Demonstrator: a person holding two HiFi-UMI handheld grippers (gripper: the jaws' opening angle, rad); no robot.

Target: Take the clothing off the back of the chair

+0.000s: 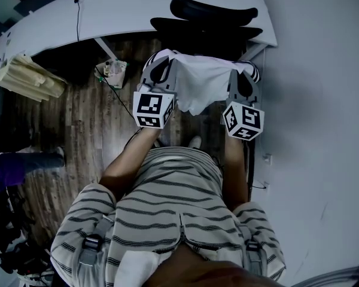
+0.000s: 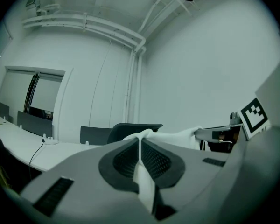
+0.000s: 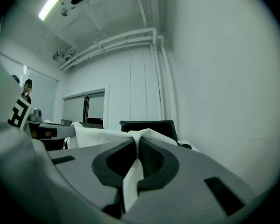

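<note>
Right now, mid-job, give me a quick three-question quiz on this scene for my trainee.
1. True or false: the left tool and the right tool are both shut on the white garment.
2. In the head view, where is the black chair? A) beyond the garment, by the white desk; B) behind the person; C) on top of the desk.
3. What pattern is on the person's shirt?

Key: 1 true; 2 A; 3 stripes.

Wht clothing [image 1: 200, 82], blk chair [image 1: 212, 11], pale shirt [image 1: 167, 202] w/ dark stripes, brown wood-grain floor [image 1: 90, 124], wht desk [image 1: 137, 11].
</note>
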